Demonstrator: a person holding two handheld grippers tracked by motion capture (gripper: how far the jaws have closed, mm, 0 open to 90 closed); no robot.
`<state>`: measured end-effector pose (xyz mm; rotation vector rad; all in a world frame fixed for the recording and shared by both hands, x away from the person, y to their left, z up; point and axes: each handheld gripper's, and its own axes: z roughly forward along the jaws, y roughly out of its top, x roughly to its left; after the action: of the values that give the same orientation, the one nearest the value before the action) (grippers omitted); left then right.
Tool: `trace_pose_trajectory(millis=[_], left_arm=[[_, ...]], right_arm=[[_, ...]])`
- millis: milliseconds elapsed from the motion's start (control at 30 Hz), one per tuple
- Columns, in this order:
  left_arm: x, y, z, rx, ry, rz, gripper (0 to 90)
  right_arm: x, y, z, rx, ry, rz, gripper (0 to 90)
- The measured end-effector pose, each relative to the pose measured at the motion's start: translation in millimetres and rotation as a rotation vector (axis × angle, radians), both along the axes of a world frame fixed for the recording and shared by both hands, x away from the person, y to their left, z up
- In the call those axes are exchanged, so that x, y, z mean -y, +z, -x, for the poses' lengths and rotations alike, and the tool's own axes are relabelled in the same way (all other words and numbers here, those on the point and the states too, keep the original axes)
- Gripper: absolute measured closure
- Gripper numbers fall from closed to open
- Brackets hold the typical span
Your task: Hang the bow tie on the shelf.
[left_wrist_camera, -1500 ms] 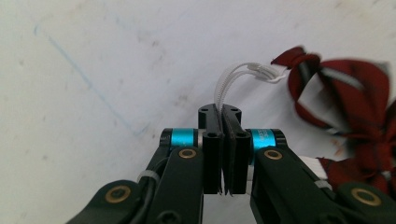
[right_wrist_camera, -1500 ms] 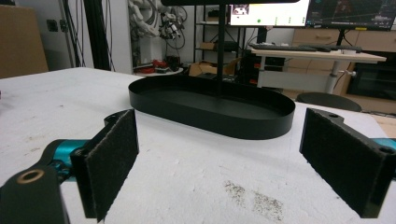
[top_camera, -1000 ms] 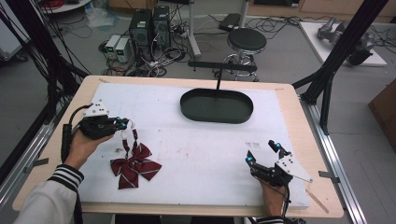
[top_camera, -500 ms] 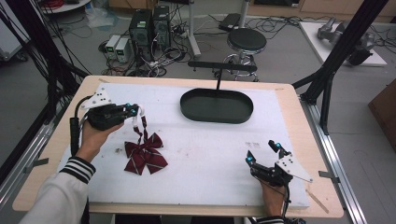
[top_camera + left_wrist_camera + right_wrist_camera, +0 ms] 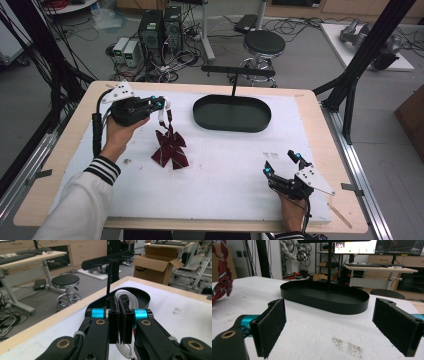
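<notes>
My left tool (image 5: 159,104) is closed tightly on the white strap (image 5: 124,295) of the dark red bow tie (image 5: 170,145), and the strap loop comes out above the two jaws in the left gripper view. The bow tie hangs from this strap; in the high view its lower part seems to touch the white table (image 5: 225,195), but I cannot tell this for sure. It is to the left of the black oval tray (image 5: 231,114), not far from it. My right tool (image 5: 281,164) rests near the front right of the table, jaws wide open, with nothing between them.

I judge that the step is to carry the bow tie to the tray, maybe to the bar on the thin stand (image 5: 238,71) above it. To do it well, I should lift higher first, so the cloth does not drag, then move slowly to avoid swinging, and keep the grip firm on the thin strap.
</notes>
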<state>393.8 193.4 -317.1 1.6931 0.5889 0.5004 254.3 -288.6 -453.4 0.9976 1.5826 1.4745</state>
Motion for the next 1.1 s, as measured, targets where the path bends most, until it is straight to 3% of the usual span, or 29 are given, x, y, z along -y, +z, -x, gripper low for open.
trace_pose_trajectory(millis=[333, 933, 1100], left_arm=[[29.4, 12.5, -18.5, 0.044, 0.005, 0.035, 87.1], [63.9, 25.0, -51.2, 0.067, 0.011, 0.045, 87.2], [66.7, 34.4, -57.9, 0.081, 0.011, 0.097, 87.2]], right_arm=[[0.1, 0.0, 0.2, -0.002, -0.004, -0.005, 10.8], [0.0, 0.0, 0.1, -0.001, -0.012, -0.004, 10.8], [-0.3, -0.1, 0.2, 0.0, -0.015, -0.004, 10.9]])
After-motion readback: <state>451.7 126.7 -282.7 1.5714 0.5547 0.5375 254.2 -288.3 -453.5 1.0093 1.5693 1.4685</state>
